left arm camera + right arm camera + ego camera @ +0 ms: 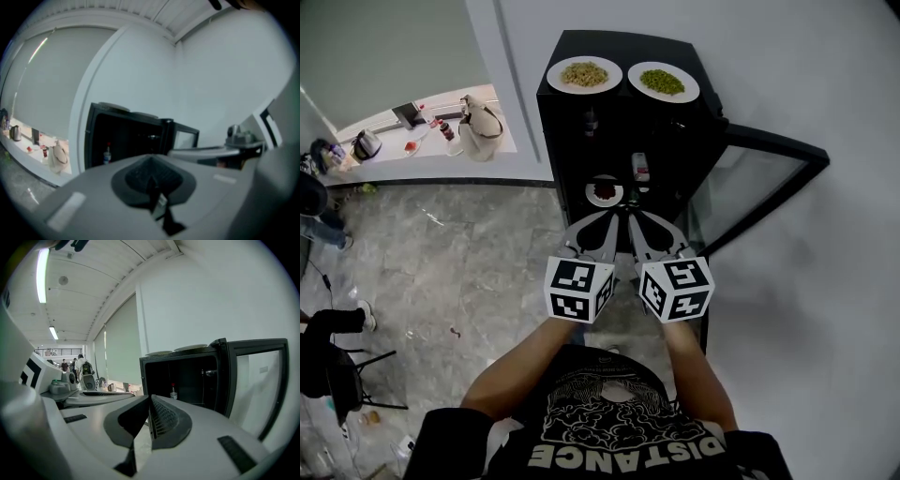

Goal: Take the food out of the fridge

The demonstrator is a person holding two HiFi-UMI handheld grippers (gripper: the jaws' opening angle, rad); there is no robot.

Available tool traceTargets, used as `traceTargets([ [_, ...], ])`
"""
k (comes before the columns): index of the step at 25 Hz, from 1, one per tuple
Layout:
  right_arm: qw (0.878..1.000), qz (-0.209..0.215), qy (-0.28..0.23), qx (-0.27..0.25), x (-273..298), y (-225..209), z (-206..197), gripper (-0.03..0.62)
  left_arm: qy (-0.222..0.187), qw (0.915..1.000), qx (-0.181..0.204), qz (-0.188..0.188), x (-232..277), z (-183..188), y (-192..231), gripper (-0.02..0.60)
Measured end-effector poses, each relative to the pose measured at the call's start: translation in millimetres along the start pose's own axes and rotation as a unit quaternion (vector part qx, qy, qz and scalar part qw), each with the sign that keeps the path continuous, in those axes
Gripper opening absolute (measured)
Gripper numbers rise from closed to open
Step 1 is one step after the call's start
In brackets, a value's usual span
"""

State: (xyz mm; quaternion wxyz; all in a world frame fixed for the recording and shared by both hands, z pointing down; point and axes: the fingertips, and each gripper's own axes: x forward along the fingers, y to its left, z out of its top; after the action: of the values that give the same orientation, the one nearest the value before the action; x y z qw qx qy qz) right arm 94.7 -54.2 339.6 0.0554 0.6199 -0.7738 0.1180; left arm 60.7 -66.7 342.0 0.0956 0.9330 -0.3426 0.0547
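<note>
Plainly not ready to lift anything yet: left gripper (pixel 151 163) and right gripper (pixel 150 401) both pressed together on nothing, side by side, pointing into the open fridge (pixel 549 141). Left to fetch, by the look of it: a plate of dark food (pixel 605 192) low down inside, with a small bottle (pixel 640 167) near it on the right. Already up on top of the fridge: a plate of noodles (pixel 584 74) and a plate of green food (pixel 663 82). Likely trouble from here: going in with tongs shut and shoving the plate deeper instead of gripping its rim; opening too late and clipping the shelf edge; pinching too little of the rim and tipping the food out on the way back; knocking over the bottle while reaching past. Also worth minding: the glass door (pixel 769 139) swung out on the right, close to the right arm, easy to bump and send inward against the load. Hard to judge from these views how much room above the plate for a clean lift.
</note>
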Motion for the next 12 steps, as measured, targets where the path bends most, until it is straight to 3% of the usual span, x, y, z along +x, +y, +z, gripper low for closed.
traceTargets([
  [4, 1.000, 0.004, -0.002, 0.011, 0, -3, -5, 0.013, -0.007, 0.9999, -0.007, -0.003, 2, -2, -3, 0.002],
  [12, 0.996, 0.046, 0.009, 0.082, 17, -7, -38, 0.014, -0.001, 0.9997, -0.026, 0.006, 6, -26, 6, 0.002],
])
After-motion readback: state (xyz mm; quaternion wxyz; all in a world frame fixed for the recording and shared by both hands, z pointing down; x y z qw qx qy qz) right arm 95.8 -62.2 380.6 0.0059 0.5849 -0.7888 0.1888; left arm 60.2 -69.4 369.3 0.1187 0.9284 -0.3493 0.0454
